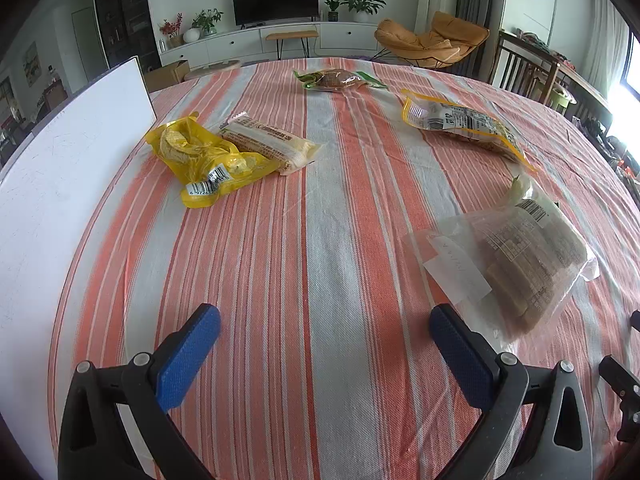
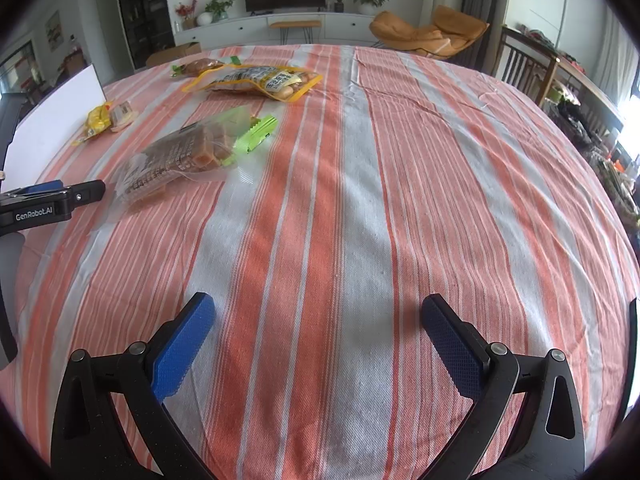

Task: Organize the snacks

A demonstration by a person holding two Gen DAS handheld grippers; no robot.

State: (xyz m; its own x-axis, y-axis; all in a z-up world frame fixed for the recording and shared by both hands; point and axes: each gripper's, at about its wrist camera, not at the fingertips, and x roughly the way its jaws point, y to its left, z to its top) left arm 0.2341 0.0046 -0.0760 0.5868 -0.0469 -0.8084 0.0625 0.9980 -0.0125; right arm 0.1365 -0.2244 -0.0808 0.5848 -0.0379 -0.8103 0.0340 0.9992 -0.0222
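our left gripper [image 1: 325, 322] and right gripper [image 2: 318, 312] both hang spread wide and empty above the striped tablecloth [image 2: 360, 200]. the clear snack bag [image 1: 516, 256] lies just beside our left gripper's right finger, with the yellow packet [image 1: 204, 160] further off near the white board [image 1: 60, 184].

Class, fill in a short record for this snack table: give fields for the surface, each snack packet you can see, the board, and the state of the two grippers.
surface: striped tablecloth, orange and grey-white
yellow packet: crumpled, far left, touching the beige bar
beige bar: wrapped, beside the yellow packet
green-edged packet: far end of the table
yellow-rimmed pouch: far right
clear bag of brown blocks: near right, closest to the left gripper
white board: along the left edge
left gripper: open, holds nothing
right gripper: open, holds nothing
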